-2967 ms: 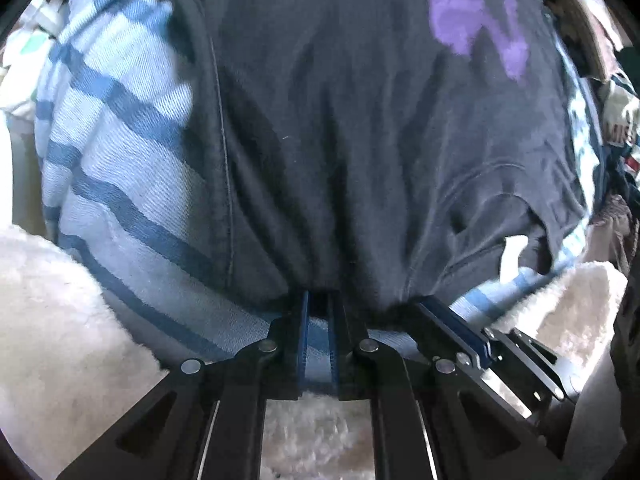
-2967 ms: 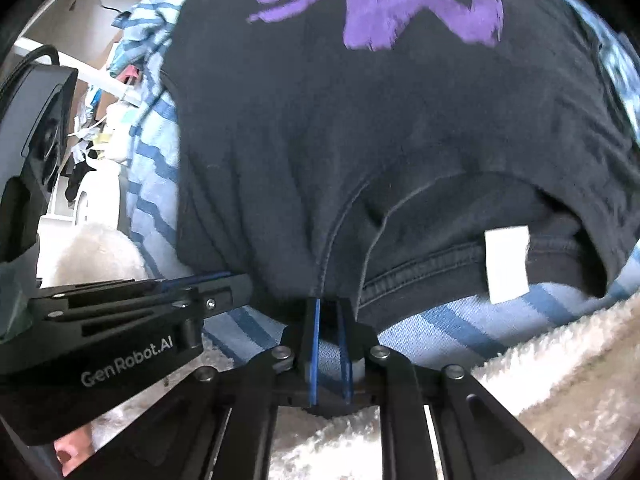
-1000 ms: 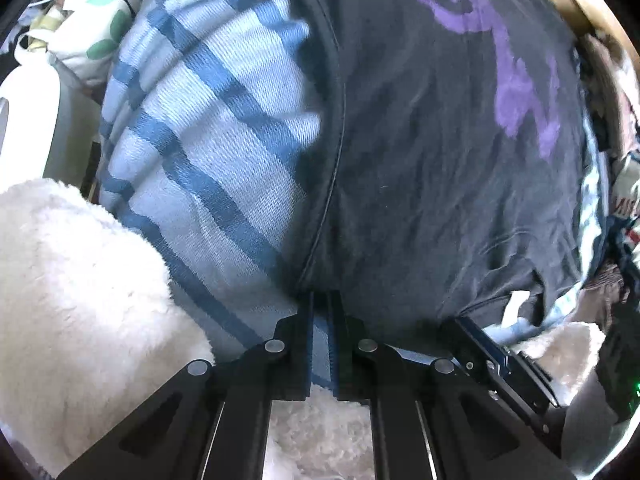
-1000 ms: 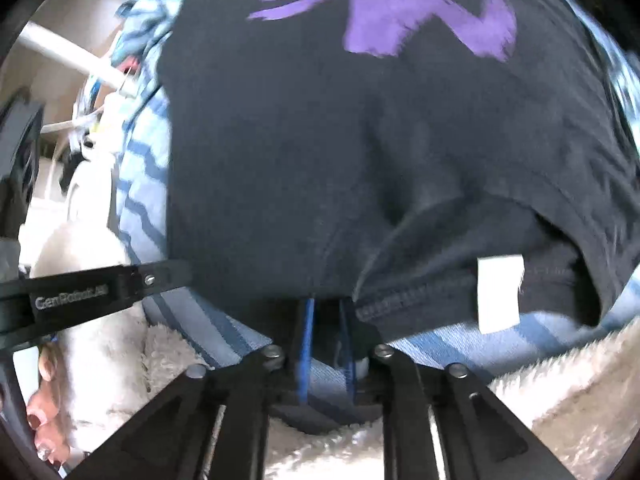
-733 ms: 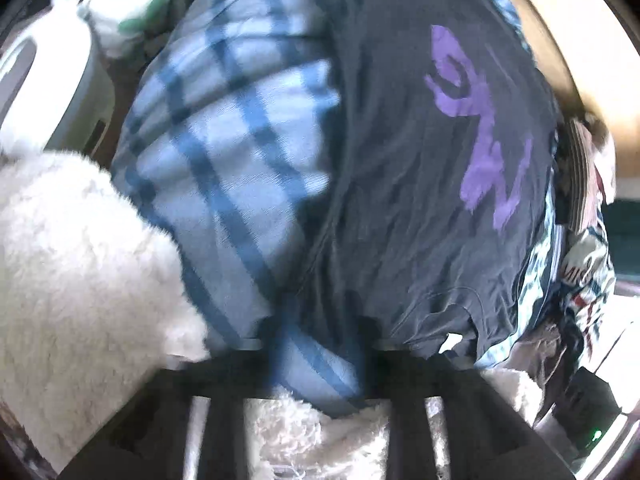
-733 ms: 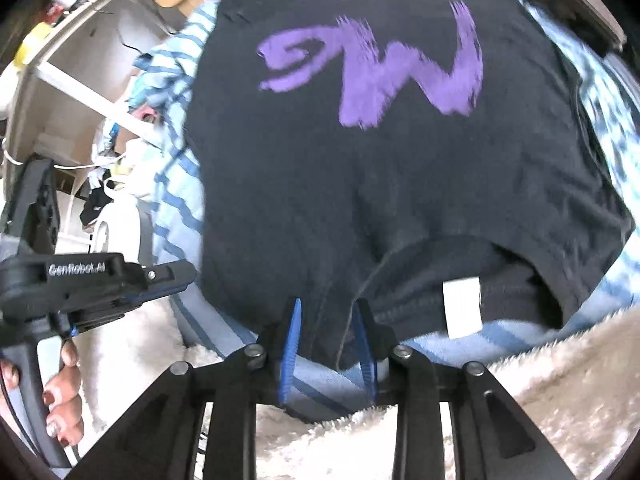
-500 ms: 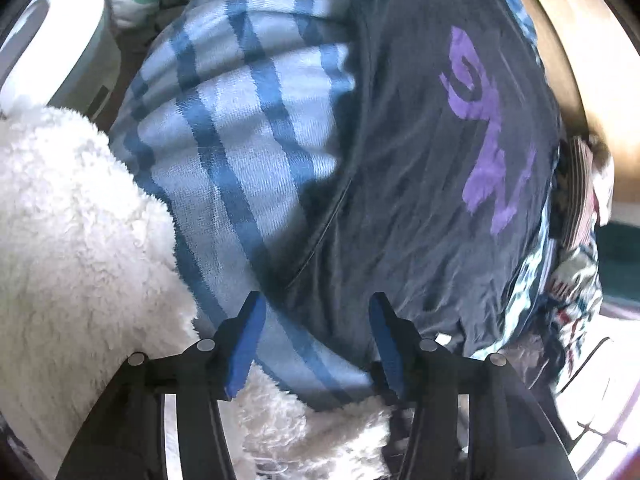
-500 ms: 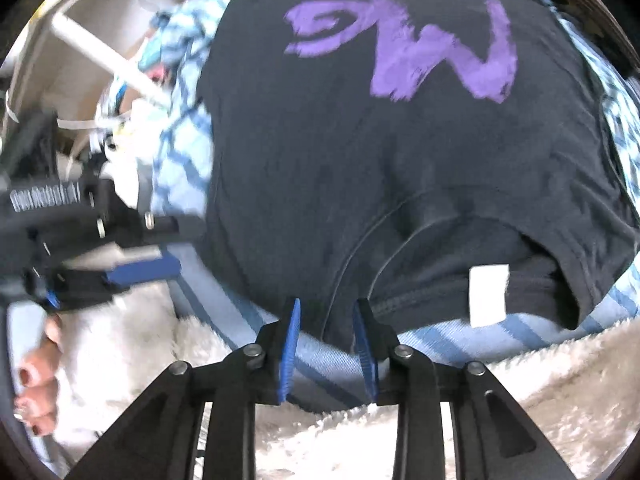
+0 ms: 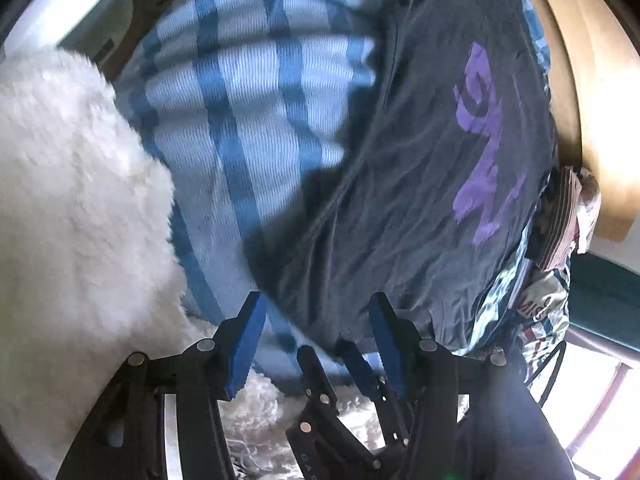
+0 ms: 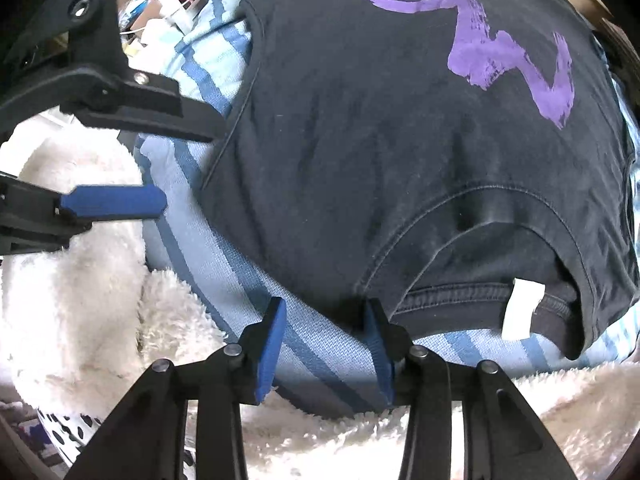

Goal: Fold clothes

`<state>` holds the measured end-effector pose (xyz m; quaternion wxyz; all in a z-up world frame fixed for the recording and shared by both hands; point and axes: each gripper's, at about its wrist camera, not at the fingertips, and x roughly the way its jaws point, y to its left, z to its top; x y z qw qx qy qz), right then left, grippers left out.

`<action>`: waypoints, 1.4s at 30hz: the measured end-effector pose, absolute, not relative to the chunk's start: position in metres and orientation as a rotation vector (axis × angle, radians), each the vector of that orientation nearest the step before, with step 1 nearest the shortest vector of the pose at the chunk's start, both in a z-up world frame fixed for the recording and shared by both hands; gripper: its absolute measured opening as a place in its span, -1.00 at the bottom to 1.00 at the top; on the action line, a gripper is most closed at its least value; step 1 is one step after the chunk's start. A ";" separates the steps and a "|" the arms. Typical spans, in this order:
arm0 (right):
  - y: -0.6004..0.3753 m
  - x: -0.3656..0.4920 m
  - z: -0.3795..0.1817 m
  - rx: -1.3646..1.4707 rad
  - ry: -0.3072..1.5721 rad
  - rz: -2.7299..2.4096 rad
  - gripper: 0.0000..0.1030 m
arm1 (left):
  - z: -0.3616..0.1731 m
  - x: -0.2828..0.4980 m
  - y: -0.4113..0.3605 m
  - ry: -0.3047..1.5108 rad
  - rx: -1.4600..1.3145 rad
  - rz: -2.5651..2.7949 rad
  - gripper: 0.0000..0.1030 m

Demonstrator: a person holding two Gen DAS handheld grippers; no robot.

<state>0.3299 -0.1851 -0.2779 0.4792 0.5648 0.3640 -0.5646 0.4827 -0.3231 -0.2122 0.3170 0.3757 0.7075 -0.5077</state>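
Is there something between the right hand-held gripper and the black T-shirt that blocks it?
Nothing visible does. The right hand-held gripper stands open right at the near edge of the black T-shirt, which lies on the blue striped cloth. The left hand-held gripper is off to the side, also open.

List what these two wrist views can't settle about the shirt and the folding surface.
- Black T-shirt: its hem, beyond the top edge in the right wrist view.
- Its far sleeve: cut off at the frame's right edge.
- White neck label: too small to read.
- Striped blue cloth: motion-blurred in the left wrist view; extent hidden under the shirt.
- Surface under the white fleece: covered.
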 end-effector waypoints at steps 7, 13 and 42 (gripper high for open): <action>-0.184 0.333 -0.283 1.359 0.885 -1.385 -0.15 | -0.226 0.514 -0.318 1.879 1.001 -1.280 0.06; -0.179 0.324 -0.279 1.367 0.828 -1.414 -0.62 | -0.225 0.518 -0.317 1.889 0.963 -1.270 0.06; -0.185 0.329 -0.265 1.313 0.766 -1.338 -0.21 | -0.212 0.496 -0.332 1.756 0.942 -1.493 0.06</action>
